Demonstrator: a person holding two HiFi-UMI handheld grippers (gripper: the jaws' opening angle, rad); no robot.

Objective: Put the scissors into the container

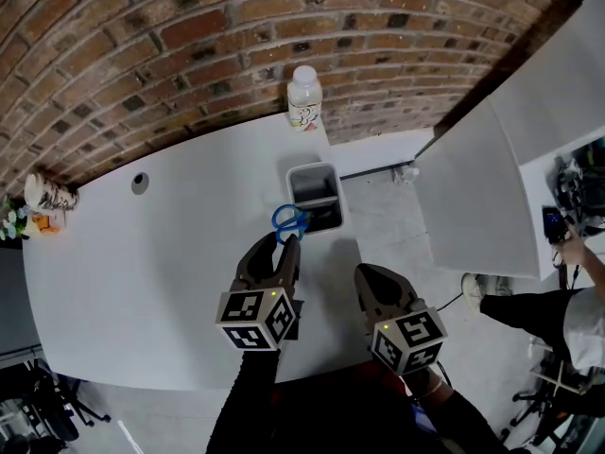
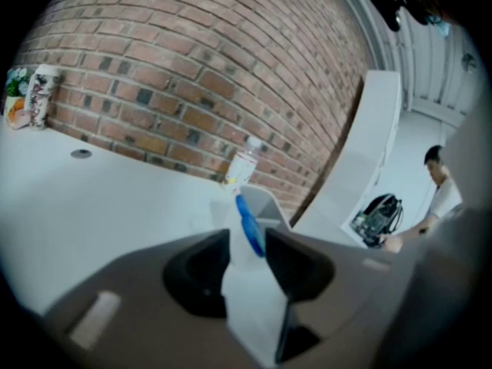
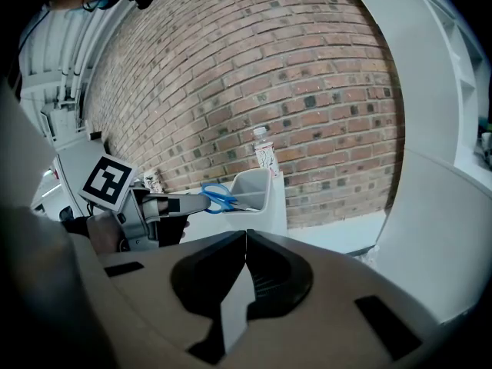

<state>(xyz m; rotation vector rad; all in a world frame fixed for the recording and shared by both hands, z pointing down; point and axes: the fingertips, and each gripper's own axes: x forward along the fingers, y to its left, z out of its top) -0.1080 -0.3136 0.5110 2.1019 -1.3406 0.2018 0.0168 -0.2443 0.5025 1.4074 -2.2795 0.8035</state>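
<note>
The blue-handled scissors [image 1: 288, 220] lean over the near rim of the grey container [image 1: 315, 173] on the white table [image 1: 142, 272], blades pointing into it. My left gripper [image 1: 286, 242] sits just behind the handle loops. In the left gripper view the blue handle [image 2: 250, 221] stands in the gap between the jaws, which are spread apart and do not press on it; the container [image 2: 269, 202] is right ahead. The right gripper view shows the scissors [image 3: 217, 197] at the left gripper [image 3: 192, 202], tip at the container [image 3: 257, 187]. My right gripper [image 1: 373, 277] is shut and empty, lower right of the container.
A plastic bottle [image 1: 304, 97] stands behind the container by the brick wall. A patterned cup [image 1: 47, 195] is at the table's far left, and a cable hole [image 1: 140, 183] lies left of centre. White partitions and a seated person [image 1: 567, 310] are to the right.
</note>
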